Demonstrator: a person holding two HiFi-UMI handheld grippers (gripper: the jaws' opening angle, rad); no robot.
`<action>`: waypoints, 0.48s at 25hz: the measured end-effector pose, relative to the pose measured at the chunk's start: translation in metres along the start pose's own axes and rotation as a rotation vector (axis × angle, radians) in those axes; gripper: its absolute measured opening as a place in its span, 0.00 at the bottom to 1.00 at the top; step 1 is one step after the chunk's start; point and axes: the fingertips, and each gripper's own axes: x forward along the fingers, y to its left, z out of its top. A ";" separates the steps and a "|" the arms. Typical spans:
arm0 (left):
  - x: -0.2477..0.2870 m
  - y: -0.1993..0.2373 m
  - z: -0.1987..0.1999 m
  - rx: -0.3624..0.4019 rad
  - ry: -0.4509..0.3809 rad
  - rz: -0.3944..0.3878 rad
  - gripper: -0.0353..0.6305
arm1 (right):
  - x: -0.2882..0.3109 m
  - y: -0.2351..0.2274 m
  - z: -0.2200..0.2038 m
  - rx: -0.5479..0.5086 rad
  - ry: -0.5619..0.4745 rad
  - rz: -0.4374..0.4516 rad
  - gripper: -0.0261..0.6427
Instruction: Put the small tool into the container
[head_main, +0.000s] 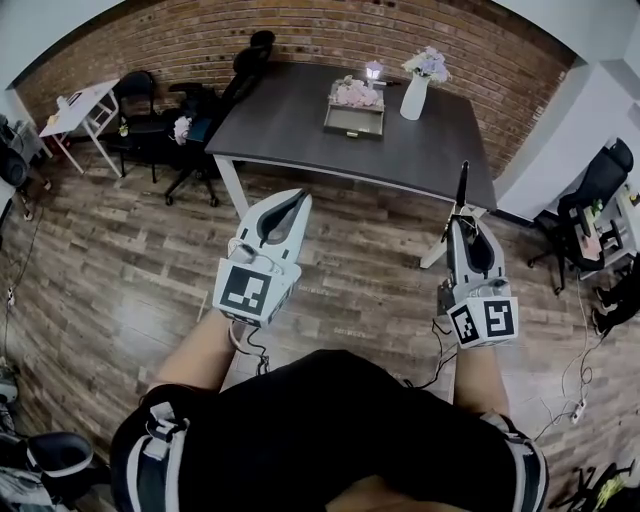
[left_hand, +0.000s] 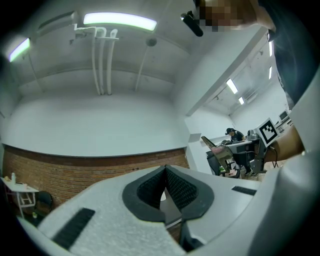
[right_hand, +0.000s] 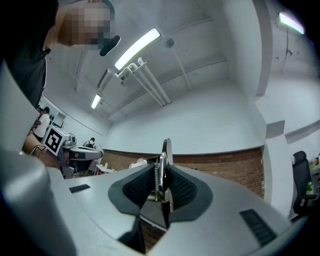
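1. Sticking up out of the right gripper (head_main: 464, 222), the small tool (head_main: 462, 185) is a slim dark piece; its long axis points to 12 o'clock, in line with the jaws; the right gripper view shows metal with a coil spring pinched between the pads.
2. The container (head_main: 353, 122), a shallow tray on the dark table (head_main: 290, 130), lies at about 10 o'clock from the tool, well apart, with bare wooden floor (head_main: 130, 260) between them; the carry, as I judge it, must go forward and leftward before any lowering.
3. The right gripper's jaws stand at a narrow gap, clamped on the tool; they touch nothing else.
4. The left gripper (head_main: 298, 197) hangs at 9 o'clock of the right, jaws together with nothing between them; in the head view it looks nearer the tray, yet the right one carries the tool.
5. Pink flowers (head_main: 355, 92) sit at the tray's 12 o'clock, just beside it; a white vase (head_main: 414, 98) stands at its 2 o'clock.
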 end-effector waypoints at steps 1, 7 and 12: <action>0.003 0.000 0.000 0.000 0.000 0.000 0.07 | 0.000 -0.003 0.000 -0.001 -0.003 0.000 0.17; 0.018 -0.004 -0.001 0.002 0.002 0.006 0.07 | 0.005 -0.019 -0.006 0.011 0.000 -0.001 0.17; 0.023 -0.005 -0.004 0.013 0.013 0.008 0.07 | 0.006 -0.023 -0.010 0.023 0.007 0.003 0.17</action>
